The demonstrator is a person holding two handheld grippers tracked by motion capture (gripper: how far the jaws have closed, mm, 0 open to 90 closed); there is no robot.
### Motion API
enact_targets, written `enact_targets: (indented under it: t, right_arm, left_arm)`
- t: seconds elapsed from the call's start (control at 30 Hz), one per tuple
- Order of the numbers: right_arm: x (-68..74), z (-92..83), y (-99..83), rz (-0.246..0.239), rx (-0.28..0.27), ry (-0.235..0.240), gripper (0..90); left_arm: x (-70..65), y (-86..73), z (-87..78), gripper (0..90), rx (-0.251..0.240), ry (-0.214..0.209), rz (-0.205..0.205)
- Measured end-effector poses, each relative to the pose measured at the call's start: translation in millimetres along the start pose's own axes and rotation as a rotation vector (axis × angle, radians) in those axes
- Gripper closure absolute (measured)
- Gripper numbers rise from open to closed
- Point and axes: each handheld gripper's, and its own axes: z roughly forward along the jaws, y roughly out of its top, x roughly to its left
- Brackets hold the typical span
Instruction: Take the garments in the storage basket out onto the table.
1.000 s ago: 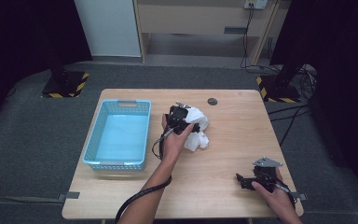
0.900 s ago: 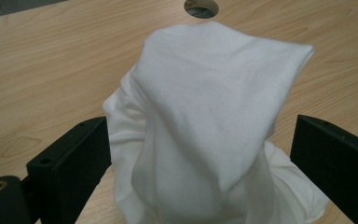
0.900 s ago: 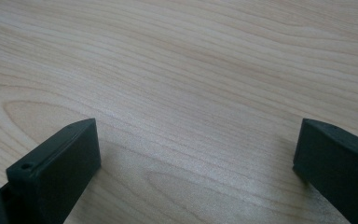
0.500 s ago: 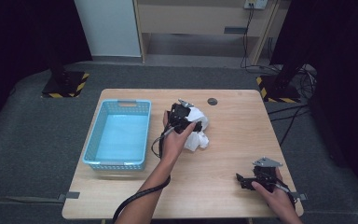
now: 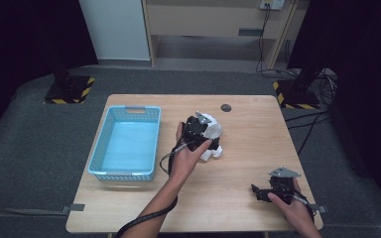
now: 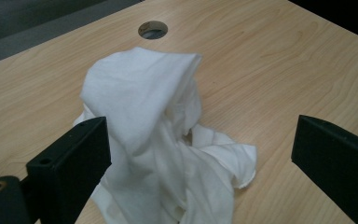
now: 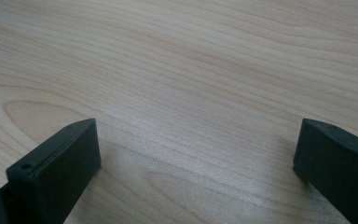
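Cloth (image 6: pixel 163 135), white and crumpled into a loose heap, lies on the wooden table (image 5: pixel 248 198) directly ahead of the left gripper (image 6: pixel 200 154), with part of it between the gripper's two black jaws. Those jaws stand wide apart: one is right against the folds at the heap's side, the other is well clear of it over bare wood. Nothing is pinched yet, so the grab looks like it has only just been lined up; closing on the fabric and lifting it are both left to do. A blue basket (image 5: pixel 99 163) stands on the side of this gripper away from the cloth, near it and with nothing inside, and it is a likely place for the cloth to go, though that is a guess from the layout.

Well apart from all this, the right gripper (image 7: pixel 198 154) rests low near the table's front corner, its jaws spread wide over bare wood grain and holding nothing.

From the high view, the left gripper (image 5: pixel 197 133) and the hand (image 5: pixel 186 156) cover much of the cloth (image 5: pixel 211 130), so its full outline is hard to make out there. In the left gripper view the near edge of the heap is cut off at the bottom, and how far the folds reach under the jaws cannot be told. A small round hole (image 6: pixel 152 29) in the table sits beyond the cloth.
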Motion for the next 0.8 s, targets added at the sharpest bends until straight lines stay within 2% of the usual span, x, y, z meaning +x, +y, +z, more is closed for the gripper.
enact_targets:
  t: [0.23, 0.4, 0.63, 0.8]
  right_arm:
    - [0.0, 0.0, 0.0, 0.000, 0.000, 0.000, 0.3]
    - [0.0, 0.0, 0.0, 0.000, 0.000, 0.000, 0.3]
    - [0.0, 0.0, 0.0, 0.000, 0.000, 0.000, 0.3]
    - [0.0, 0.0, 0.0, 0.000, 0.000, 0.000, 0.3]
  left_arm:
    - [-14.0, -4.5, -6.3, 3.0, -0.001, -0.028, 0.038]
    - [-23.3, -14.2, -5.7, 2.6, 0.002, -0.062, 0.058]
    - [-33.9, -29.4, -4.7, 2.7, 0.029, -0.081, 0.089]
    - [-37.7, -39.9, -1.9, 2.7, 0.042, -0.088, 0.092]
